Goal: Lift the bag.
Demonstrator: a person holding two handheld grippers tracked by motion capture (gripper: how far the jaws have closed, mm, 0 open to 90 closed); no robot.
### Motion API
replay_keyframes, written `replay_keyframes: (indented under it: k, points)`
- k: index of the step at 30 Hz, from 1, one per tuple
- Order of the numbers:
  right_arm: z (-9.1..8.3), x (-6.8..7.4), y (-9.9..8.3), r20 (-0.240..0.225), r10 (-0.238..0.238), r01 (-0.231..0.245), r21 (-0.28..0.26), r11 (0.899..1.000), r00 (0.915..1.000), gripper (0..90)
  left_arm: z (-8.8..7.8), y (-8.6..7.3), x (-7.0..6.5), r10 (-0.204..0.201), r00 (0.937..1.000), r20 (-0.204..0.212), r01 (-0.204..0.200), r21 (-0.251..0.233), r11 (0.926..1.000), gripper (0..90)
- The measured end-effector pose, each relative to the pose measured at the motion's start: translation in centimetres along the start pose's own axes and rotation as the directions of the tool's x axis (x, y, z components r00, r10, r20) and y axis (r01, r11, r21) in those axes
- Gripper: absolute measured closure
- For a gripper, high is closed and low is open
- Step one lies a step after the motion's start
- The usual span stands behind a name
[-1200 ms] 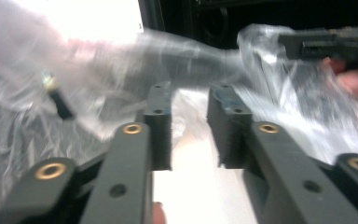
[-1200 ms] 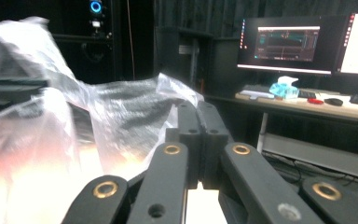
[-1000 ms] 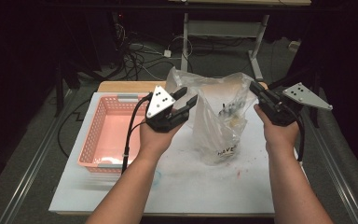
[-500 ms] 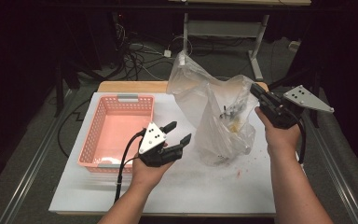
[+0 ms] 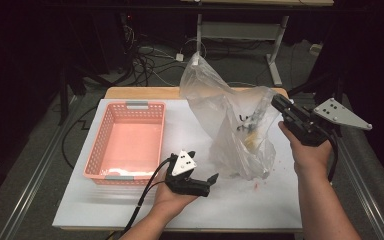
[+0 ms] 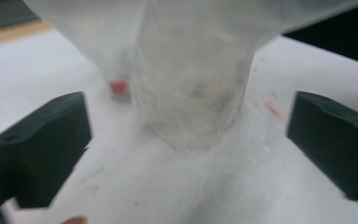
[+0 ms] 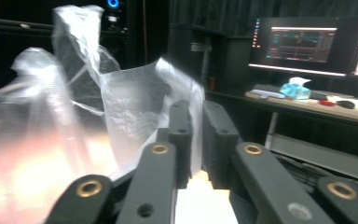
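Clear plastic bag: standing on the white surface, just right of the pink basket, top edge lifted, small dark and yellowish items inside near the upper right, a red bit low down at the base. Bottom resting on the surface; upper part slack and crumpled, one loose flap rising at the far side.

Right gripper: at the bag's upper right edge, fingers narrow and pinched on a fold of the film, as seen in the right gripper view. Jaws just eased open slightly, film still caught between them.

Left gripper: low over the surface, in front of the bag's base, near but not touching. Fingers spread wide, nothing between them; jaws just opened fully. Bag's bottom straight ahead in the left gripper view.

Pink basket: empty, left of the bag, apart from both grippers.

Red specks: scattered on the surface beside the bag's lower right corner.

Risks, judged:
- Thin fold slipping from the right fingers if loosened further; bag then collapsing, opening lost.
- Left fingers closing on the base likely to catch film only, or pinch contents through it, tearing the plastic.
- Tipping toward the basket with an uneven lift, spilling items short of it or onto the surface.
- Slack flap folding over the mouth, blocking emptying.
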State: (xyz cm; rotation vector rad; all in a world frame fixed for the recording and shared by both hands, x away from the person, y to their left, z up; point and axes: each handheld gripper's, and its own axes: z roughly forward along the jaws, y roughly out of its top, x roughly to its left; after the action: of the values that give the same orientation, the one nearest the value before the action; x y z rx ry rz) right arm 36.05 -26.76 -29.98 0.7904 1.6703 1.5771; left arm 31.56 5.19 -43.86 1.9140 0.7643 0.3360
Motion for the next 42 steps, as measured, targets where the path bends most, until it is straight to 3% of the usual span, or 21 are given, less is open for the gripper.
replay_keyframes:
  k: [3, 7, 11, 15, 27, 34, 42]
  points:
    - [-0.9, 0.3, 0.3, -0.026, -0.001, 0.001, -0.017, 1.0, 0.9997, 78.3, 0.4, -0.6, -0.8, 0.039, 0.9992, -0.002, -0.039, 0.038, 0.9985, 0.0]
    - [-1.8, 0.7, 0.6, -0.041, -0.01, 0.009, -0.014, 1.0, 0.9991, 71.0, 0.3, -1.6, -1.2, 0.056, 0.9983, 0.015, -0.056, 0.04, 0.9976, 0.0]
    - [-2.7, 0.7, 0.0, -0.041, -0.003, 0.003, 0.001, 1.0, 0.9992, 65.6, 0.2, -2.2, -0.8, 0.013, 0.9999, 0.009, -0.013, 0.011, 0.9998, 0.0]
    - [-3.5, 0.9, -1.0, -0.045, 0.004, -0.003, 0.017, 1.0, 0.999, 60.4, -0.1, -2.3, -0.5, 0.006, 0.9999, -0.012, -0.006, -0.023, 0.9997, 0.0]
    - [-4.6, 1.6, -5.0, -0.054, 0.021, -0.016, 0.102, 0.995, 0.9983, 41.9, 0.2, -2.9, -0.2, 0.013, 0.9995, -0.028, -0.013, 0.003, 0.9999, 0.0]
    - [-4.7, 1.6, -8.4, -0.034, 0.059, -0.051, 0.187, 0.981, 0.9977, 24.7, 0.3, -3.1, 0.0, 0.013, 0.9994, -0.032, -0.013, 0.007, 0.9999, 0.0]
    - [-4.3, 1.9, -13.3, -0.028, 0.107, -0.094, 0.3, 0.949, 0.9939, 3.0, 0.3, -3.2, 0.1, 0.014, 0.9992, -0.036, -0.014, 0.007, 0.9999, 0.0]
